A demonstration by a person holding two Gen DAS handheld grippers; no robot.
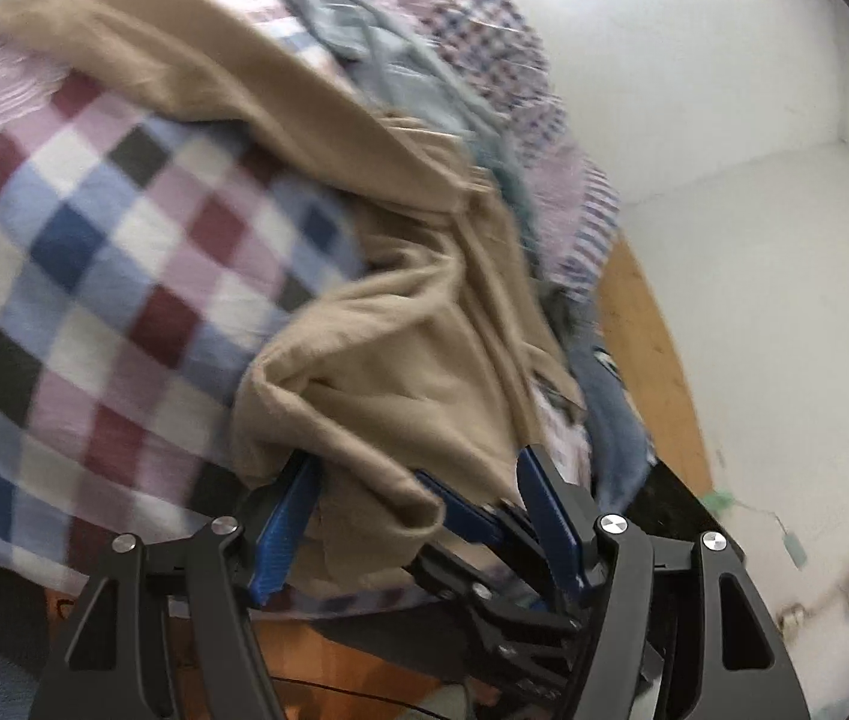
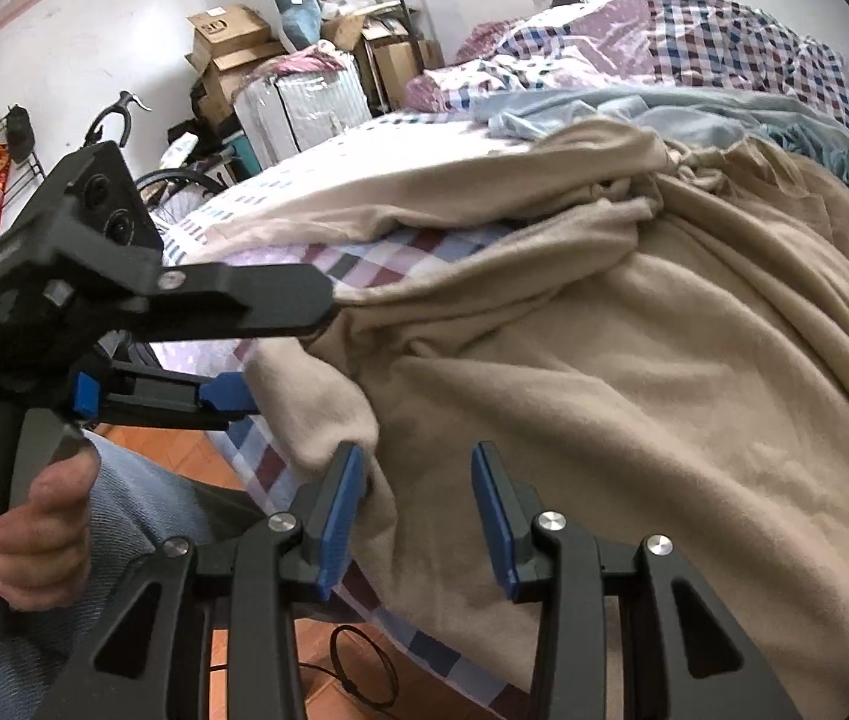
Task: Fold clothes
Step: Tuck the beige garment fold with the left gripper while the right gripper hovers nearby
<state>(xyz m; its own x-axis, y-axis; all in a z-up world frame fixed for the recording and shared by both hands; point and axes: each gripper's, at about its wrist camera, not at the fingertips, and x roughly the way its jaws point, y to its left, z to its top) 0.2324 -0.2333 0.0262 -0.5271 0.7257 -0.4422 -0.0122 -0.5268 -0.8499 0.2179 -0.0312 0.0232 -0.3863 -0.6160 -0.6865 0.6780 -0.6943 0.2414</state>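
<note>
On the left, the left gripper [image 2: 304, 354] has its jaws spread around a bunched edge of the beige garment [image 2: 634, 372], seemingly to draw it taut, though whether they pinch it I cannot tell. The garment sprawls over the checked bed [image 2: 328, 162], hem hanging off the near side. Rightward, the right gripper [image 2: 418, 510] hovers over the hem, jaws parted and gripping nothing, likely lining up a second corner.
</note>
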